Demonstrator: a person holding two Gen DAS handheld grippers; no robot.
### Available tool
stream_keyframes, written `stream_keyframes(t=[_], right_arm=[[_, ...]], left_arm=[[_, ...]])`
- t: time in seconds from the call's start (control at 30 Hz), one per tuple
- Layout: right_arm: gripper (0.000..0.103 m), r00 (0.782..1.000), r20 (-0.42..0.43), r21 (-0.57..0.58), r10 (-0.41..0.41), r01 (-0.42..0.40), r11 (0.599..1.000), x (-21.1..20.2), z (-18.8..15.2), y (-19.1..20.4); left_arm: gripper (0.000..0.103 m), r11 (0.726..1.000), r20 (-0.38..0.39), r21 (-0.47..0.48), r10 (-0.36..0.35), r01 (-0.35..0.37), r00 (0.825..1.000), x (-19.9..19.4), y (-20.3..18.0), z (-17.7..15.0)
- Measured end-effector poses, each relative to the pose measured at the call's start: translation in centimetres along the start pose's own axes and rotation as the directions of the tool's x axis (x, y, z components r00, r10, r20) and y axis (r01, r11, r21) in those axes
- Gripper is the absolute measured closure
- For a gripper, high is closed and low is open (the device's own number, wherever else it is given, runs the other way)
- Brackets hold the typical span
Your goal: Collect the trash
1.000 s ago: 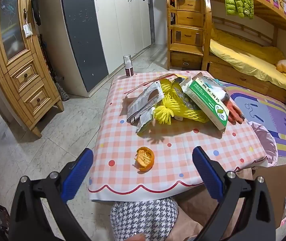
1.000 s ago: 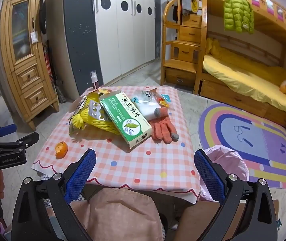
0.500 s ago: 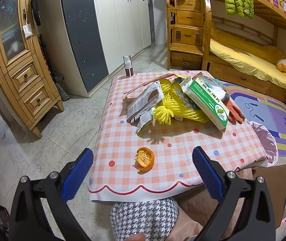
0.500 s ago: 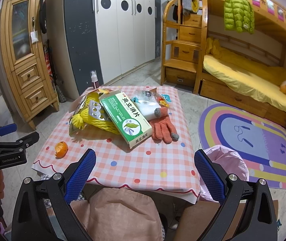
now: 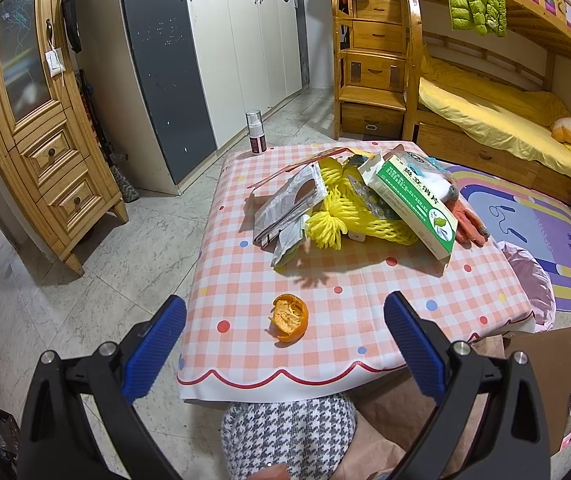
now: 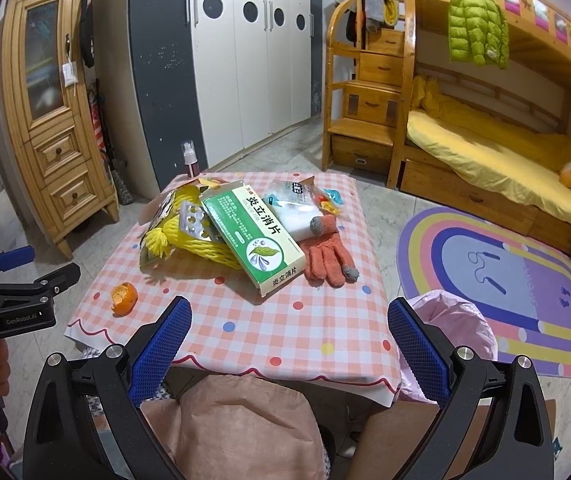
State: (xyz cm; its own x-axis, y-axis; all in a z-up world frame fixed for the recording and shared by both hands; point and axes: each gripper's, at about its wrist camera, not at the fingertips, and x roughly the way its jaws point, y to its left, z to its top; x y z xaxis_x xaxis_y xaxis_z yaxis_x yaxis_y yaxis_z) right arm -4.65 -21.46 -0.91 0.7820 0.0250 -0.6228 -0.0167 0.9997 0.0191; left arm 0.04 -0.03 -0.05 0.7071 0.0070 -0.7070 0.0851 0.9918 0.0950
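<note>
A low table with a checked cloth (image 5: 365, 280) (image 6: 285, 320) holds trash: an orange peel (image 5: 289, 318) (image 6: 124, 298) near the front, yellow foam netting (image 5: 341, 220) (image 6: 189, 240), a green and white medicine box (image 5: 413, 200) (image 6: 257, 232), grey wrappers (image 5: 289, 204), a blister pack (image 6: 195, 222) and an orange glove (image 5: 469, 224) (image 6: 327, 258). My left gripper (image 5: 285, 344) is open and empty, just short of the table's front edge, in line with the peel. My right gripper (image 6: 289, 344) is open and empty at the table's near edge. A pink-lined trash bin (image 6: 453, 324) (image 5: 529, 280) stands beside the table's right side.
A small spray bottle (image 5: 255, 132) (image 6: 190, 160) stands at the table's far corner. A wooden cabinet (image 5: 45, 128) is on the left, wardrobes behind, a bunk bed (image 6: 505, 152) and a striped rug (image 6: 517, 276) on the right. My knees are below both grippers.
</note>
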Motion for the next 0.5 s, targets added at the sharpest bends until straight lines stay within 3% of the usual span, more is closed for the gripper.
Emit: stream_keyframes(t=[0.5], right_arm=[[0.005,1.000,0.000,0.000,0.000,0.000,1.000,-0.05,-0.01,-0.14]], left_arm=[[0.007,1.000,0.000,0.001,0.001,-0.001,1.000,0.00,-0.01,0.00]])
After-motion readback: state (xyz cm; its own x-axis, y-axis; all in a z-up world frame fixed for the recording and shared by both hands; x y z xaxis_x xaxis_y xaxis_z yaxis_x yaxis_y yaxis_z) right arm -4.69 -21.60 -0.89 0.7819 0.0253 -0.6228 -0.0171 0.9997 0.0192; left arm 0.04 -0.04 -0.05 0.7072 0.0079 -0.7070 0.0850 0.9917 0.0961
